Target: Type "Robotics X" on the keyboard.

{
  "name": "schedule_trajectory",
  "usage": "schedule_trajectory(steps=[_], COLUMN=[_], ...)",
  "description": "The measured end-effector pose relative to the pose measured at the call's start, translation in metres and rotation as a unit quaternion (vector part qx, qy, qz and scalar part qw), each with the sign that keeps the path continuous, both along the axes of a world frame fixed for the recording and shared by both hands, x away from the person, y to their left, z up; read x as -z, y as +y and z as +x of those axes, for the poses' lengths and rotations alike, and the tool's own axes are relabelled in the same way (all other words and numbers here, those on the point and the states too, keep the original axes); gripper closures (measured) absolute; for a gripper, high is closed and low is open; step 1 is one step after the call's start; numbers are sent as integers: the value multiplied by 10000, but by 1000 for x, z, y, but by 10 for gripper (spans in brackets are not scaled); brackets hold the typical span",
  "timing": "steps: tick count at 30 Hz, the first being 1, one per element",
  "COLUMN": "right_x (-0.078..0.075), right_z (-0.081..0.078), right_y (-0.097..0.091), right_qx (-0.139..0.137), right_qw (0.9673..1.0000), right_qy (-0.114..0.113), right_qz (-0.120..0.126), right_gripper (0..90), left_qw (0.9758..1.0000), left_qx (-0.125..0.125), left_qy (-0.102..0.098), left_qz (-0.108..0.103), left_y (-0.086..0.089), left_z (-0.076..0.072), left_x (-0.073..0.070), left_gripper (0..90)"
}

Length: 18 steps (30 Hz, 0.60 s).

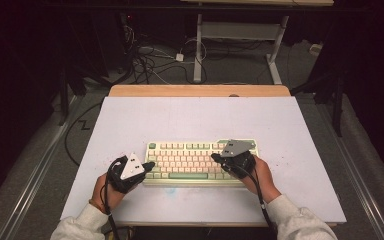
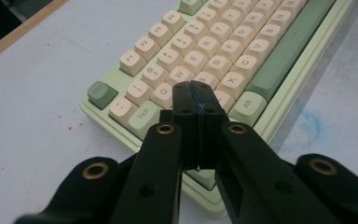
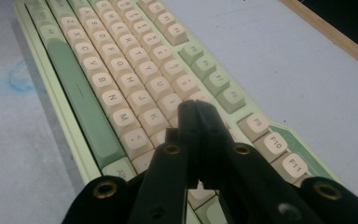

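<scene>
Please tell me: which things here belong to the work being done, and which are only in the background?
In the job:
- keyboard
- left gripper, jaws shut, over the keyboard's left end
- right gripper, jaws shut, over the keys on the right side

Just about:
- table under the keyboard
- blue stain on the table
- cables on the floor
- desk frame behind
</scene>
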State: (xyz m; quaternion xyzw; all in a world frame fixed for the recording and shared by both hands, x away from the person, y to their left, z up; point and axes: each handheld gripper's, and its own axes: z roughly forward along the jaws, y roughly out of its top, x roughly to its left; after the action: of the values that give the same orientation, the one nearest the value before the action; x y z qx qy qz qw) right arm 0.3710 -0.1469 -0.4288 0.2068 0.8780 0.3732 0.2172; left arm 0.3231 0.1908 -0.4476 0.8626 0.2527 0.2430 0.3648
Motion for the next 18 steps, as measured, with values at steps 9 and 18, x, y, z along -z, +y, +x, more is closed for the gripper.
schedule_trajectory(steps=[9,18], right_x=[3,7], right_z=[4,10], right_y=[15,20], right_qx=[-114,-46], right_qw=[9998,9997], right_qy=[34,113], right_qz=[-134,-192], right_gripper=[900,900], left_qw=[10000,10000], left_qx=[12,22], left_qy=[25,88], left_qz=[11,-21], left_y=[0,1], left_z=[0,0], left_x=[1,1], left_gripper=[877,876])
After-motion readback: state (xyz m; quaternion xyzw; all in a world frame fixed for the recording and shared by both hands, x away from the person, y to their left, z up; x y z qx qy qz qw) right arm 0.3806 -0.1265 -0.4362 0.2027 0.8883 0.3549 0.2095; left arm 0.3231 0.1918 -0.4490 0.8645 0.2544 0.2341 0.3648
